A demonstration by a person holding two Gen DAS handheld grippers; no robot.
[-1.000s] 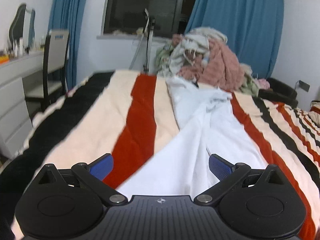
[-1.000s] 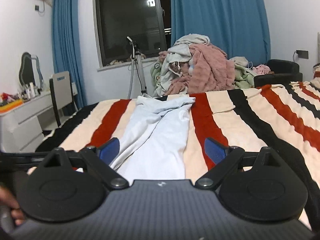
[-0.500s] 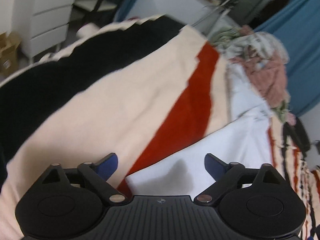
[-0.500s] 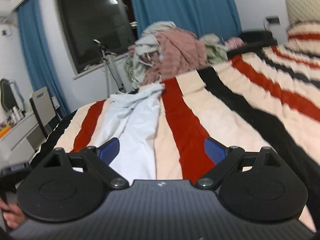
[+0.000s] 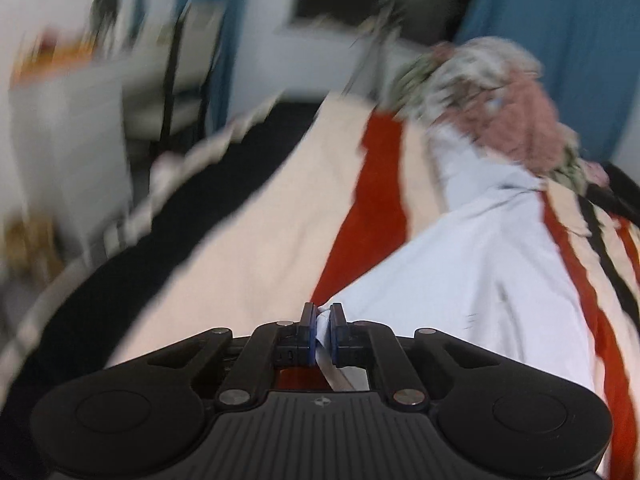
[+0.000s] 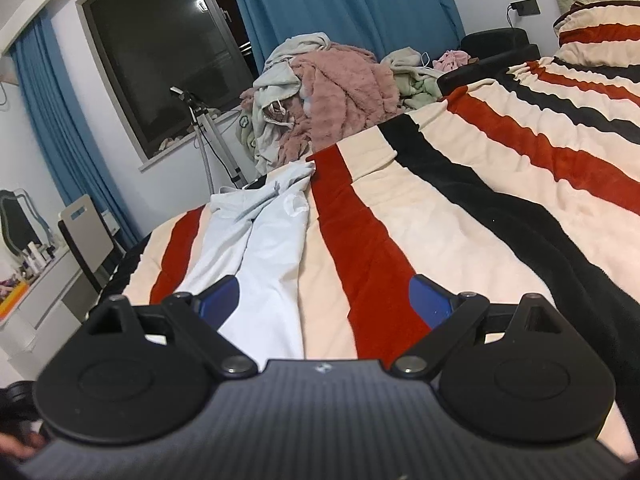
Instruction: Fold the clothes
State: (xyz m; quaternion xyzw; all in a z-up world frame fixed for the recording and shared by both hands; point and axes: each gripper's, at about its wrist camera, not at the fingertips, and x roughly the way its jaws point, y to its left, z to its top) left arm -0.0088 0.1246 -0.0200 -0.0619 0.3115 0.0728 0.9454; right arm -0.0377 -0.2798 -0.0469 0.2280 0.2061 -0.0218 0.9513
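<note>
A pale blue-white garment (image 5: 472, 280) lies lengthwise on the striped bed, running away from me toward the far end. My left gripper (image 5: 323, 322) is shut on the garment's near left corner, with a strip of cloth pinched between the blue pads. The garment also shows in the right wrist view (image 6: 264, 256). My right gripper (image 6: 326, 300) is open and empty, low over the bed at the garment's near right edge, its left pad (image 6: 218, 300) over the cloth.
The bed cover (image 6: 460, 216) has red, black and cream stripes. A heap of clothes (image 6: 320, 92) is piled past the bed's far end. A tripod (image 6: 208, 136), a chair (image 6: 86, 236) and a white dresser (image 5: 68, 128) stand at the left.
My left gripper has closed on the garment's near left corner; it was open before. The left view swung about and is blurred. My right gripper shifted right and stayed open.
</note>
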